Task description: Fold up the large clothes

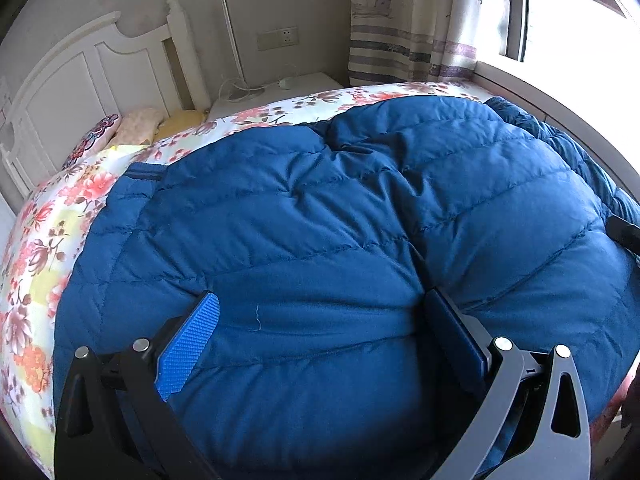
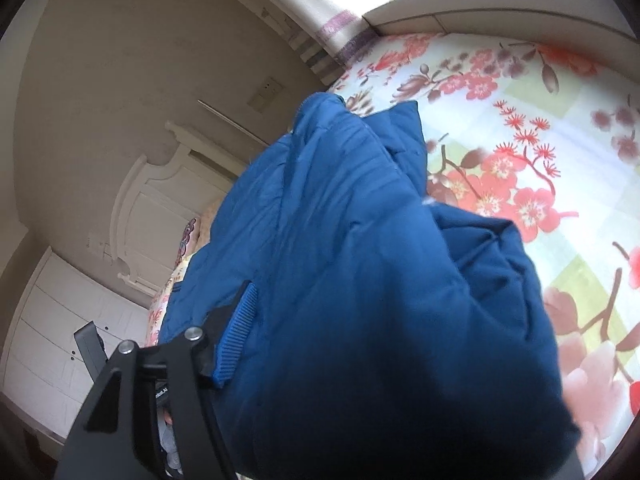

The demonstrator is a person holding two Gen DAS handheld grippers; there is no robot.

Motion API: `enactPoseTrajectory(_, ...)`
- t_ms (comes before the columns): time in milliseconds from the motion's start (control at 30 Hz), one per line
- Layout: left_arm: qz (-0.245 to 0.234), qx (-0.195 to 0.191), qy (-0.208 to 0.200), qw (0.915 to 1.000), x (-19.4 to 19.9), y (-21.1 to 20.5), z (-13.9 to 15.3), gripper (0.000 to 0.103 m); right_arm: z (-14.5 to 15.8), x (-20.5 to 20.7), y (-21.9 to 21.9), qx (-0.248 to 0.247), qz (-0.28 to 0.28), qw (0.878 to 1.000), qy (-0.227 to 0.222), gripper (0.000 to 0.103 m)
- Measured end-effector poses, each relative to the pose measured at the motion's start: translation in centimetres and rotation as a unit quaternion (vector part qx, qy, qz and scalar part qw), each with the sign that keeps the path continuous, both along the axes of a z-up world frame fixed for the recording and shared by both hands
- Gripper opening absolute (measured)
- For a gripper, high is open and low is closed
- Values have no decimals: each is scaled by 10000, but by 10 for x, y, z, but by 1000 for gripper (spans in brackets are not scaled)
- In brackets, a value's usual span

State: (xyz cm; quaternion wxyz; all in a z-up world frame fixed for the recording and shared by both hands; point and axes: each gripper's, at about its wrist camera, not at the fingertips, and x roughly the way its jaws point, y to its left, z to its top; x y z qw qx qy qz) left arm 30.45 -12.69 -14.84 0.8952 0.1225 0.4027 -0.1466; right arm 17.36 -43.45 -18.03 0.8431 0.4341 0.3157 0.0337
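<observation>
A: While the big quilted navy-blue down jacket [image 1: 340, 220] lies spread over the floral bedsheet [image 1: 44, 240], near the foot end and well apart from the white headboard [image 1: 80, 80] at the far left, which step would you say is in hand?

B: A fold across the body, I'd judge. The left gripper [image 1: 320, 312] straddles a puffy ridge of the jacket, one ribbed blue pad [image 1: 188, 344] on the left and the dark finger on the right sunk into a crease. Its jaws stand wide; whether they actually pinch the fabric I cannot tell

A: And the other hand?

B: The right gripper [image 2: 360, 320] has a bunched part of the jacket, maybe a sleeve or the hem, heaped over it in its own view. Only one finger shows, with its blue pad [image 2: 236, 336] beside the cloth; the other is hidden, so I cannot tell if it grips

A: What does the next move call for?

B: Probably laying that bunched part flat on the body, then pressing the air out, since down springs back
</observation>
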Motion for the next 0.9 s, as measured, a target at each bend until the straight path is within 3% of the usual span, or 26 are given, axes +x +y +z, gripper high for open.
enactPoseTrajectory(67,-17,-35,-5,10000,0,2,-1,99,0,2,0,-21,9,10000,39,63)
enactPoseTrajectory(200,-4,19,-130,9999,-3,1,-4,99,4,-3,0,3,-52,9999,-107,35)
enactPoseTrajectory(400,118,176,-432,9988,-9,-3,-8,99,82,-3,44,-1033,-208,9917,-731,31)
enactPoseTrajectory(500,-52,-172,-221,9996,-8,9,-3,91,120,3,86,-1719,-89,9796,-1043,31)
enactPoseTrajectory(533,-121,-616,-59,9980,-10,28,7,90,128,3,98,-1946,-56,9746,-1105,31)
enactPoseTrajectory(567,-127,-1056,36,9943,-13,46,15,89,139,5,116,-2300,-4,9658,-1195,31)
enactPoseTrajectory(600,-83,-1765,62,9842,-18,80,32,89,150,5,134,-2613,62,9566,-1286,31)
enactPoseTrajectory(667,322,-2454,-292,9685,-27,147,61,90,167,6,168,-3207,222,9364,-1407,31)
enactPoseTrajectory(767,1157,-2569,-803,9561,-28,235,84,92,183,8,236,-4155,715,8921,-1626,31)
enactPoseTrajectory(833,1855,-2551,-917,9445,-29,297,88,92,181,10,295,-4850,1190,8486,-1748,31)
enactPoseTrajectory(900,2307,-2529,-948,9348,-37,335,84,92,161,16,358,-5584,1851,7908,-1690,33)
